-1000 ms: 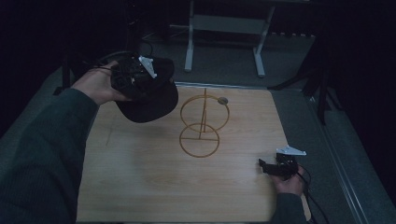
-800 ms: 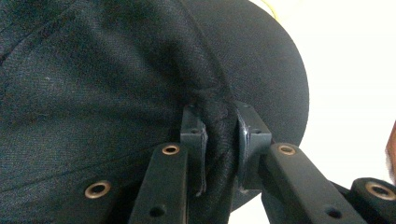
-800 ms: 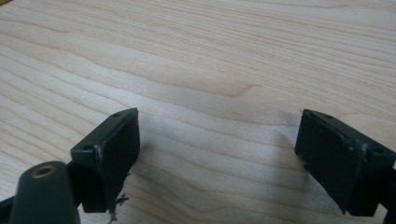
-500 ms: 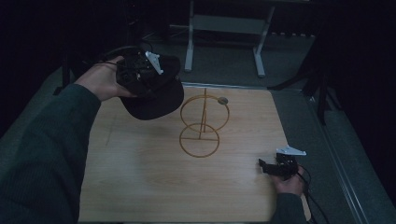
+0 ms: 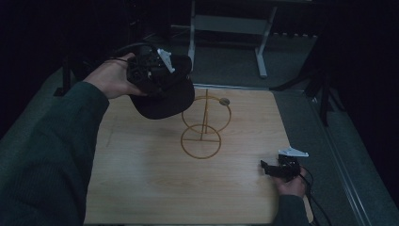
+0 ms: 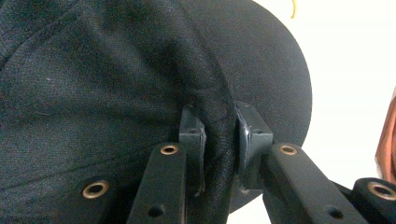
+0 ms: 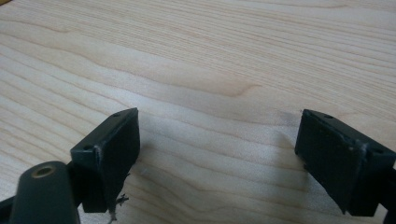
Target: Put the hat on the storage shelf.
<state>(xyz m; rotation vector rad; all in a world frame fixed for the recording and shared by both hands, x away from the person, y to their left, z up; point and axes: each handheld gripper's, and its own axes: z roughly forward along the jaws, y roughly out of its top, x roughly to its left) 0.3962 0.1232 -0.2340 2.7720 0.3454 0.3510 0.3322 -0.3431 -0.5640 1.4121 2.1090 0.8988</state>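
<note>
A black cap (image 5: 162,101) hangs in the air over the table's far left, just left of a gold wire stand (image 5: 203,123). My left gripper (image 5: 162,70) is shut on it; in the left gripper view the jaws pinch a fold of the cap's fabric (image 6: 217,126) where crown meets brim. The stand has a round base, an upright rod and a ring on top. My right gripper (image 5: 270,168) rests low near the table's front right edge, open, with bare wood (image 7: 219,135) between its jaws.
The wooden table (image 5: 141,183) has free room in front and at the left. A small round disc (image 5: 224,101) lies behind the stand. A metal frame (image 5: 226,28) stands on the dark floor beyond the table. A cable trails from the right gripper.
My left gripper has carried the cap up and to the right, closer to the wire stand. The right gripper has stayed put.
</note>
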